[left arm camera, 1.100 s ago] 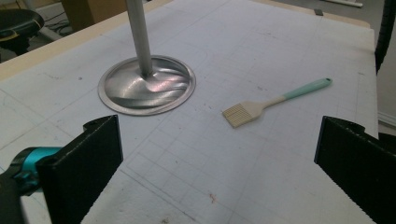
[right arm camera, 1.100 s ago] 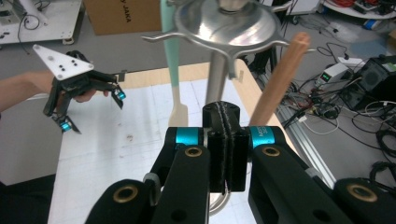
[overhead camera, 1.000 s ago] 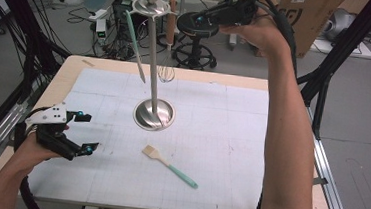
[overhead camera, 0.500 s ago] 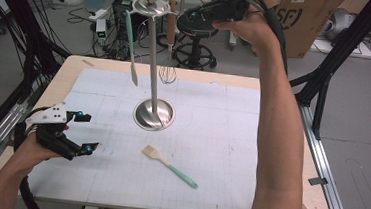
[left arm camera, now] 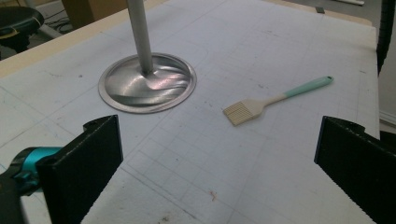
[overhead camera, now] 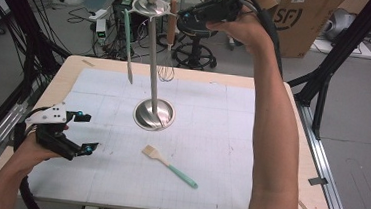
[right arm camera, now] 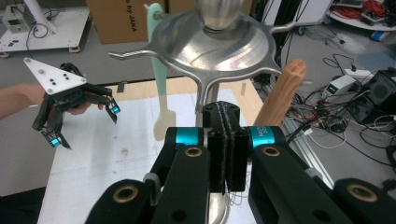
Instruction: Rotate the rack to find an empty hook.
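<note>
The right claw [right arm camera: 226,140] has its jaws pressed flat together with nothing between them, raised beside the top disc of the rack [overhead camera: 151,5], just by the whisk's wooden handle [right arm camera: 281,95]. Since the whisk [overhead camera: 168,43] merely hangs from a hook there, a nudge from the closed jaws could likely swing it off, or tip the tall rack on its round base [overhead camera: 154,114] mid-worktop. A pale green spatula [overhead camera: 127,42] hanging on the far hook could shake loose too. The left claw [overhead camera: 85,132] hovers near the worktop's left edge, jaws apart and empty. The brush [left arm camera: 275,99] lies toward the near edge, well clear.
</note>
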A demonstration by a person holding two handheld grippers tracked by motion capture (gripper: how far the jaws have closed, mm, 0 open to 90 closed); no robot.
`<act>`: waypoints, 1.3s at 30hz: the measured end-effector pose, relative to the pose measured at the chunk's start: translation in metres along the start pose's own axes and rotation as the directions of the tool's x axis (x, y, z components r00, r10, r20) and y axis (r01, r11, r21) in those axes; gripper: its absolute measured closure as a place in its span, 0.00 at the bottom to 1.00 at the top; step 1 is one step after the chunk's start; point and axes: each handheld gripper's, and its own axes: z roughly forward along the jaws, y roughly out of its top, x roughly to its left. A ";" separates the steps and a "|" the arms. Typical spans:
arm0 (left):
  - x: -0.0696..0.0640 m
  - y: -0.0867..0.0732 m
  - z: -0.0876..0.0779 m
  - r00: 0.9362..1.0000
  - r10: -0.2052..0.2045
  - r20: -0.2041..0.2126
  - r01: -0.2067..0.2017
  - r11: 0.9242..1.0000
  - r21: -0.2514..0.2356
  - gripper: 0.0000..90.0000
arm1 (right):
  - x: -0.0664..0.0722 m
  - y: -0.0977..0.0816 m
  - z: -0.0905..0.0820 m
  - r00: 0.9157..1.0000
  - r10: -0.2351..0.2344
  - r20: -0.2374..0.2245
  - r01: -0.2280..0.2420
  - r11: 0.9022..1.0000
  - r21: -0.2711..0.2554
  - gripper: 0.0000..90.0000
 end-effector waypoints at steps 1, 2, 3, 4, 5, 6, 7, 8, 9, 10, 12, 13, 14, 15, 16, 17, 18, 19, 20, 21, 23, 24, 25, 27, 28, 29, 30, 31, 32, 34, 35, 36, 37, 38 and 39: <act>0.000 0.000 0.000 1.000 0.000 -0.001 0.000 1.000 0.000 0.02 | 0.002 0.001 0.001 1.000 0.000 -0.005 0.000 1.000 0.005 0.99; 0.000 0.000 0.000 1.000 0.003 -0.001 -0.003 1.000 0.000 0.02 | 0.003 0.001 0.001 1.000 -0.001 -0.010 0.001 1.000 0.006 0.99; 0.000 0.000 0.000 1.000 0.010 -0.001 -0.010 1.000 0.005 0.02 | 0.004 0.002 0.002 1.000 -0.006 -0.014 0.006 1.000 0.006 0.99; 0.000 0.000 0.001 1.000 0.003 0.002 -0.003 1.000 0.002 0.02 | 0.006 0.002 0.004 1.000 -0.007 -0.017 0.007 1.000 0.008 0.99; 0.000 0.000 0.001 1.000 0.007 -0.001 -0.007 1.000 0.008 0.02 | 0.009 0.004 0.005 1.000 -0.013 -0.019 0.013 1.000 0.010 0.99; 0.000 0.000 0.001 1.000 0.012 -0.001 -0.012 1.000 0.012 0.02 | 0.010 0.005 0.006 1.000 -0.019 -0.020 0.020 1.000 0.011 0.99; 0.000 0.000 0.001 1.000 0.013 0.001 -0.013 1.000 0.011 0.02 | 0.012 0.006 0.008 1.000 -0.020 -0.023 0.021 1.000 0.010 0.99; 0.000 0.000 0.001 1.000 0.016 0.000 -0.016 1.000 0.012 0.02 | 0.014 0.007 0.008 0.999 -0.024 -0.025 0.024 1.000 0.009 0.99; -0.001 0.000 0.001 1.000 0.015 0.000 -0.015 1.000 0.009 0.02 | 0.016 0.008 0.009 0.999 -0.026 -0.027 0.026 1.000 0.010 0.99; -0.001 0.001 0.001 1.000 0.014 0.001 -0.014 1.000 0.007 0.02 | 0.018 0.009 0.010 0.999 -0.031 -0.029 0.032 0.999 0.008 0.99; -0.001 0.000 0.000 1.000 0.013 0.000 -0.013 1.000 0.009 0.02 | 0.022 0.011 0.012 0.999 -0.035 -0.036 0.035 0.999 0.010 0.99; -0.001 0.000 0.000 1.000 0.013 -0.001 -0.012 1.000 0.006 0.02 | 0.025 0.012 0.014 0.999 -0.037 -0.037 0.037 0.999 0.011 0.99; -0.001 0.000 0.000 1.000 0.012 -0.001 -0.012 1.000 0.005 0.02 | 0.026 0.013 0.015 0.998 -0.045 -0.037 0.045 0.999 0.009 0.99; -0.001 0.000 0.000 1.000 0.011 -0.001 -0.011 1.000 0.006 0.02 | 0.029 0.014 0.016 0.998 -0.044 -0.041 0.044 0.999 0.008 0.99; -0.001 0.000 0.000 1.000 0.009 -0.001 -0.009 1.000 0.006 0.02 | 0.030 0.015 0.017 0.998 -0.047 -0.043 0.048 0.999 0.011 0.99; -0.001 0.000 0.001 1.000 0.010 -0.001 -0.010 1.000 0.008 0.02 | 0.032 0.017 0.018 0.998 -0.049 -0.042 0.049 0.999 0.009 0.99; -0.001 0.000 0.001 1.000 0.013 0.000 -0.013 1.000 0.009 0.02 | 0.033 0.017 0.019 0.998 -0.052 -0.044 0.053 0.999 0.010 0.99; -0.001 0.000 0.001 1.000 0.014 0.001 -0.014 1.000 0.009 0.02 | 0.035 0.018 0.021 0.998 -0.052 -0.046 0.053 0.999 0.011 0.99; -0.002 0.000 0.001 1.000 0.013 0.003 -0.013 1.000 0.007 0.02 | 0.036 0.019 0.022 0.998 -0.052 -0.046 0.053 0.999 0.013 0.99; -0.002 0.000 0.001 1.000 0.013 0.002 -0.013 1.000 0.008 0.02 | 0.037 0.019 0.024 0.997 -0.058 -0.051 0.059 0.998 0.012 0.99; -0.002 0.000 0.001 1.000 0.014 0.002 -0.014 1.000 0.010 0.02 | 0.040 0.021 0.026 0.997 -0.057 -0.051 0.058 0.998 0.015 0.99; -0.002 0.000 0.001 1.000 0.015 0.000 -0.015 1.000 0.008 0.02 | 0.040 0.021 0.028 0.997 -0.063 -0.053 0.063 0.998 0.012 0.99; -0.002 0.000 0.001 1.000 0.013 0.001 -0.013 1.000 0.006 0.02 | 0.041 0.022 0.029 0.997 -0.062 -0.053 0.063 0.998 0.016 0.99; -0.002 0.000 0.001 1.000 0.017 0.000 -0.017 1.000 0.006 0.02 | 0.042 0.023 0.031 0.996 -0.063 -0.055 0.064 0.998 0.014 0.99; -0.001 0.000 0.001 1.000 0.018 -0.001 -0.018 1.000 0.007 0.02 | 0.043 0.024 0.031 0.997 -0.059 -0.058 0.060 0.998 0.017 0.99; -0.002 0.000 0.001 1.000 0.018 -0.001 -0.018 1.000 0.009 0.02 | 0.044 0.025 0.032 0.996 -0.061 -0.059 0.062 0.998 0.017 0.99; -0.002 0.000 0.001 1.000 0.014 0.000 -0.014 1.000 0.007 0.02 | 0.044 0.025 0.034 0.996 -0.061 -0.064 0.063 0.998 0.015 0.99; -0.002 0.000 0.001 1.000 0.019 0.001 -0.019 1.000 0.009 0.02 | 0.045 0.026 0.034 0.996 -0.065 -0.060 0.066 0.998 0.016 0.99; -0.002 0.000 0.002 1.000 0.022 0.001 -0.022 1.000 0.011 0.02 | 0.045 0.026 0.035 0.996 -0.067 -0.063 0.068 0.998 0.015 0.99; -0.002 0.000 0.002 1.000 0.020 0.003 -0.020 1.000 0.014 0.02 | 0.045 0.027 0.034 0.996 -0.068 -0.066 0.069 0.998 0.015 0.99; -0.002 0.000 0.002 1.000 0.019 0.002 -0.019 1.000 0.013 0.02 | 0.045 0.026 0.033 0.996 -0.064 -0.065 0.065 0.998 0.015 0.99; -0.002 0.000 0.002 1.000 0.021 0.001 -0.021 1.000 0.014 0.02 | 0.045 0.026 0.032 0.996 -0.064 -0.064 0.066 0.998 0.021 0.99; -0.002 0.000 0.002 1.000 0.021 0.001 -0.021 1.000 0.014 0.02 | 0.045 0.025 0.031 0.996 -0.064 -0.062 0.066 0.998 0.023 0.99; -0.002 0.000 0.002 1.000 0.019 0.001 -0.019 1.000 0.012 0.02 | 0.045 0.024 0.029 0.996 -0.064 -0.060 0.065 0.998 0.017 0.99; -0.002 0.000 0.002 1.000 0.020 0.000 -0.020 1.000 0.014 0.02 | 0.046 0.022 0.027 0.996 -0.059 -0.062 0.060 0.998 0.018 0.99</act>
